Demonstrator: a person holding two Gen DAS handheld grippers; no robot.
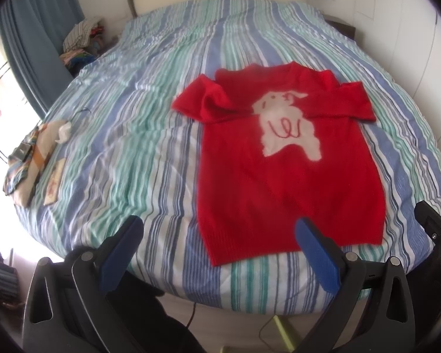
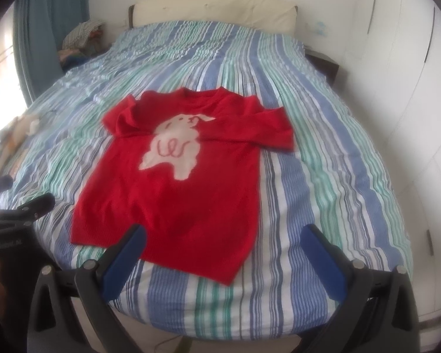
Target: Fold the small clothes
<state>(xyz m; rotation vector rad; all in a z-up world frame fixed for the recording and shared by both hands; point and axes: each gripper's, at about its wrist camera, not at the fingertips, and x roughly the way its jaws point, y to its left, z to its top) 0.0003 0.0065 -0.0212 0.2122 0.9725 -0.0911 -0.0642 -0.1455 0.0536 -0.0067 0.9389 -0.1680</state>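
Left wrist view: red knitted sweater with a white animal motif (image 1: 288,182), lying flat, front up, on the striped blue-green-white bed cover (image 1: 132,123), hem nearest. Both sleeves already folded inward across the chest; body fold judged outstanding. Left gripper (image 1: 220,235) and right gripper (image 2: 225,242): jaws released, holding nothing, above the hem. Folded garments (image 1: 32,158) well apart at the left bed edge.

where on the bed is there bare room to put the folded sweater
Bare striped cover between the red sweater and the left-edge clutter; also beyond the collar toward the headboard. The left edge is crowded.
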